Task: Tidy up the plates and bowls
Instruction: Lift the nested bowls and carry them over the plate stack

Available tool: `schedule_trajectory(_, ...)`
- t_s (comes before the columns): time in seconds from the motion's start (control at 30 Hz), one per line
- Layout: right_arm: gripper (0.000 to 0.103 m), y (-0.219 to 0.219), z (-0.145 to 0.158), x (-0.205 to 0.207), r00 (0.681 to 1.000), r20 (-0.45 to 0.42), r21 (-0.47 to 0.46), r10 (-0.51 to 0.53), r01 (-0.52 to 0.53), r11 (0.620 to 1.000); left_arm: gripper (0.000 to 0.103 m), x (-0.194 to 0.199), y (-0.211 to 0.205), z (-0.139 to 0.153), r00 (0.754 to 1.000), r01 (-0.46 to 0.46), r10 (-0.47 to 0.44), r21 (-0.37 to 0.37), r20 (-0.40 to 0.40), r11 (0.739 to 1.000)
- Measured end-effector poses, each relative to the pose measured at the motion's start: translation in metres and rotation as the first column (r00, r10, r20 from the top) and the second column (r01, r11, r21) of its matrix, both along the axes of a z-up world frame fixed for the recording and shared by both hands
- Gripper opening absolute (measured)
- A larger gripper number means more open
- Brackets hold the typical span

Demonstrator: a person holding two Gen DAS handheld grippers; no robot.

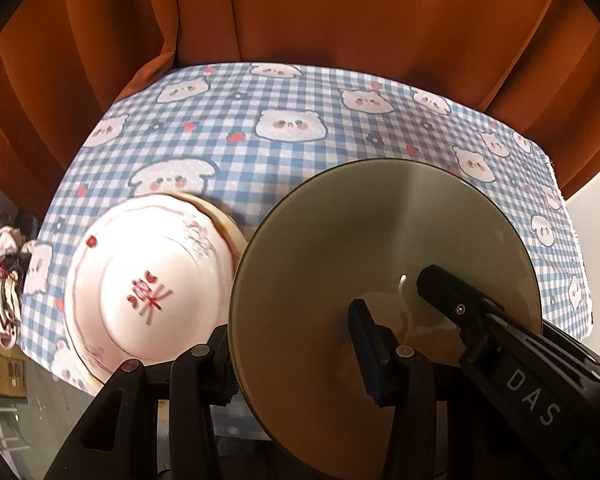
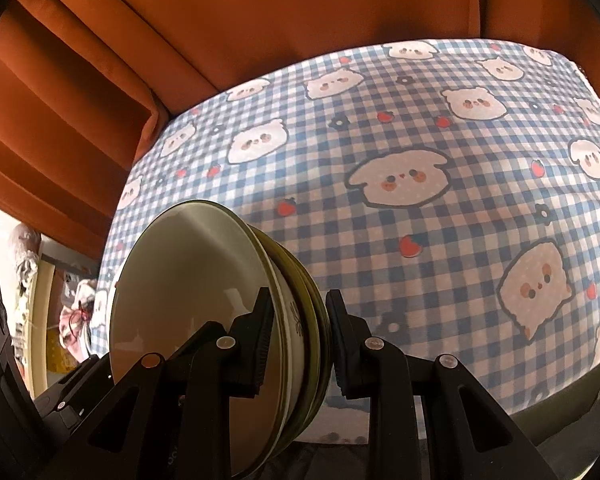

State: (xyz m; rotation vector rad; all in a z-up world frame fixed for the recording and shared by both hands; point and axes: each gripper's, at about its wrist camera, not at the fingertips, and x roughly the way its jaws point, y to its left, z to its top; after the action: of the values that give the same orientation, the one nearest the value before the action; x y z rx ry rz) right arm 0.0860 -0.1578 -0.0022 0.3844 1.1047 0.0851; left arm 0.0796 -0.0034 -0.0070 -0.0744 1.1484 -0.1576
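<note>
A stack of olive bowls (image 2: 204,320) stands on edge, clamped at its rim by the right hand-held gripper (image 2: 296,340) and the left hand-held gripper (image 1: 296,344), above the bench's blue gingham cloth (image 2: 420,160); rust-orange curtains (image 2: 260,20) hang beyond.

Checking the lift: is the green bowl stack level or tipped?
Tipped. In the right wrist view the green bowl stack stands nearly on edge between the right gripper fingers, above the tablecloth.

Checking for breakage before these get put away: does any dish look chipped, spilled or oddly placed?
No chips or spills show. The one oddity: the stack of olive bowls sits steeply tilted, pinched at its rim by the right gripper and left gripper. The white patterned plate is blurred.
</note>
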Motion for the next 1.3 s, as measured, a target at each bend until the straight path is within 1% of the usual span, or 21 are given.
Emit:
schedule_trajectory(0.37,0.029,0.059,0.009,0.005,0.999,0.015,-0.004,-0.043,0.043,0.999,0.046,0.006,0.061,0.007,0.999,0.026,-0.026,-0.005,0.026,1.0)
schedule_trajectory(0.7,0.029,0.115,0.006,0.013,0.998,0.016,-0.003,-0.056,0.056,0.998,0.047,0.013,0.116,0.0,0.999,0.039,-0.039,-0.001,0.026,0.999)
schedule_trajectory(1.07,0.029,0.171,-0.007,0.024,0.999,-0.022,-0.016,-0.046,0.046,0.999,0.047,0.022,0.17,-0.018,0.999,0.034,-0.034,-0.015,-0.011,0.999)
schedule_trajectory(1.3,0.029,0.183,-0.019,0.03,0.995,-0.069,-0.017,-0.073,0.072,0.997,0.046,0.03,0.18,-0.029,0.997,0.063,-0.065,-0.027,-0.045,0.998)
